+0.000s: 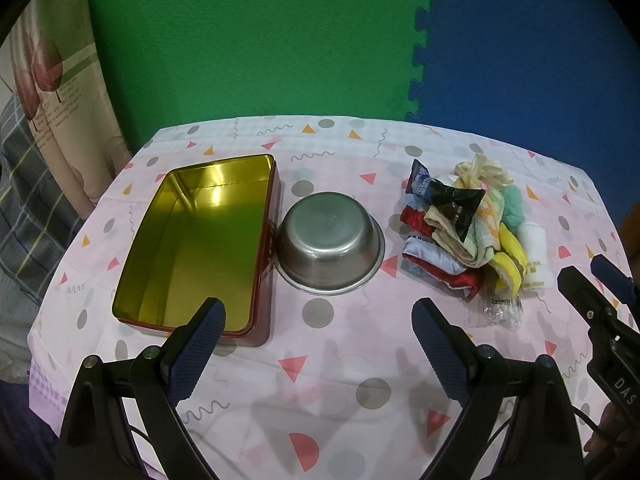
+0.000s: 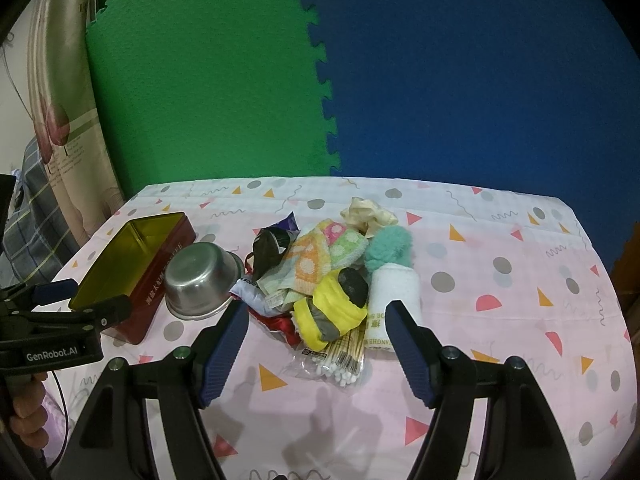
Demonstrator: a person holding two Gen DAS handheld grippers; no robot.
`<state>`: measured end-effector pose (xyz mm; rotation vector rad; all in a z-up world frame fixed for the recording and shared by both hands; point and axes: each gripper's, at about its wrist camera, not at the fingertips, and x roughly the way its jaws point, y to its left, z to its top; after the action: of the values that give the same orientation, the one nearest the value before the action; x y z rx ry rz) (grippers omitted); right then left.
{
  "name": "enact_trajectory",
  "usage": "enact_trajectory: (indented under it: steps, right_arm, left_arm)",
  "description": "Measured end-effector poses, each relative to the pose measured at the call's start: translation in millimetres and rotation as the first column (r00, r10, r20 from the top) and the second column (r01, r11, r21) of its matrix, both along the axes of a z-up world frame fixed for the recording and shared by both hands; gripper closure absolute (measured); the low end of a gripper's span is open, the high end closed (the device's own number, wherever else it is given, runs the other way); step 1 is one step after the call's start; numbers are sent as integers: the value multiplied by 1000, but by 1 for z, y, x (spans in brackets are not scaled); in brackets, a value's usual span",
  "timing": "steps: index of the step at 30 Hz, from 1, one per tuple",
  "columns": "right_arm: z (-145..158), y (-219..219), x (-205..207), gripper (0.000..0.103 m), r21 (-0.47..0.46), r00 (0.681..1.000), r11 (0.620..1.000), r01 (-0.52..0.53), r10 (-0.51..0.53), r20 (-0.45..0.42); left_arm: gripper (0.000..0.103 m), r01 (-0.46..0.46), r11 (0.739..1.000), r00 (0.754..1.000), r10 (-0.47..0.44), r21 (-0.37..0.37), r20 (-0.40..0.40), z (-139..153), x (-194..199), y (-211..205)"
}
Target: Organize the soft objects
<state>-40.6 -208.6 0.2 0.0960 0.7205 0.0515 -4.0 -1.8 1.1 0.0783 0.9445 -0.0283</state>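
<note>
Pink tablecloth point(image 1: 340, 360) all over, dotted grey, with red and orange triangles and grey squiggles. At nine o'clock the tin point(image 1: 200, 240), red outside, gleaming gold inside. Plain silver steel bowl point(image 1: 330, 240) just beside it. At two o'clock the pile point(image 2: 328, 272): a polka-dot cloth point(image 2: 316, 260) in orange, pink and green, a teal fluffy piece point(image 2: 386, 248), yellow-and-grey fabric point(image 2: 332, 312), a white roll point(image 2: 394, 288). Behind, a green mat point(image 1: 256, 36) meets a blue mat point(image 1: 520, 40).

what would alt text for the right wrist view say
An open right gripper hovers over a pile of soft things on a pink patterned tablecloth. Left of the pile sit a metal bowl and an empty red tin.
</note>
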Motion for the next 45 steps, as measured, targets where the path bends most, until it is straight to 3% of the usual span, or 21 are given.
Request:
enact_trajectory:
  steps: [32,45]
  right_arm:
    - [0,0,-4,30,-7,1000,1000,4,-4,1]
    - [-24,-32,5,30,-68,996,995,69,-73,-53]
  left_arm:
    - [10,2,1000,1000,-2,4,-3,7,-1,-1]
    - [10,6,1000,1000,-6,6,-17,3,3,1]
